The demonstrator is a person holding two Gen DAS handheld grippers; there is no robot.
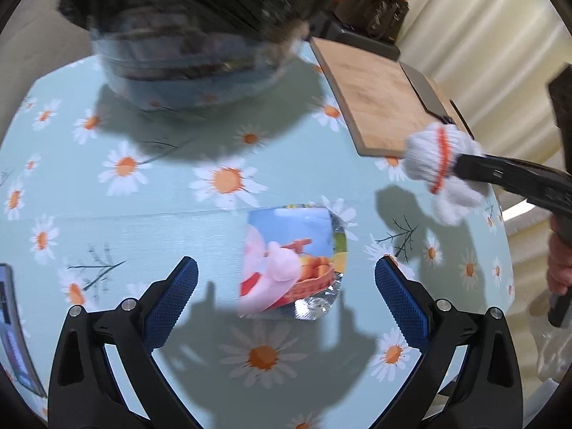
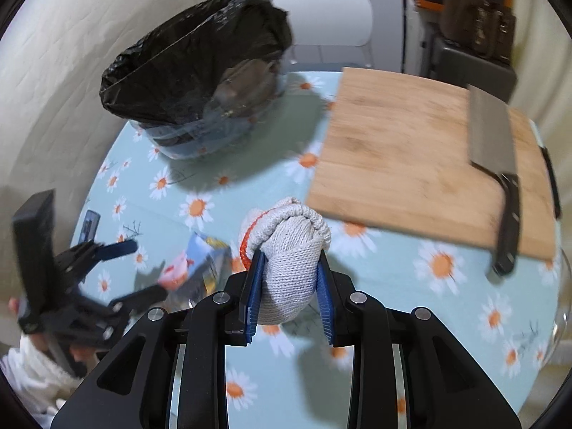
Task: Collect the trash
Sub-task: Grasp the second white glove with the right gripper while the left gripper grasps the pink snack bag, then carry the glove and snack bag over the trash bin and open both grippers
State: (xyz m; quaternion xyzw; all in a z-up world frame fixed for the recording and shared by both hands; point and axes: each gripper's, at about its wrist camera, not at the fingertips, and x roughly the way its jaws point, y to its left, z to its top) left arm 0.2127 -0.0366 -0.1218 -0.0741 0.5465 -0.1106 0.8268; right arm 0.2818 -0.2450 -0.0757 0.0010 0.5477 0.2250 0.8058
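While I watch both wrist feeds:
Right gripper [image 2: 289,287]: my fingers clenched on a white knit glove [image 2: 286,250], lifted above the flowered tablecloth [image 2: 411,321].
Left gripper [image 1: 286,300]: spread wide, holding nothing, hovering over a snack wrapper [image 1: 286,268] lying flat.
Bin [image 2: 200,82]: black-lined, beside the cutting board [image 2: 411,150].

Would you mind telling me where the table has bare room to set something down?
Bare cloth lies between the bin and the wrapper, and nearer than the board. The far right is crowded: the board carries a cleaver.
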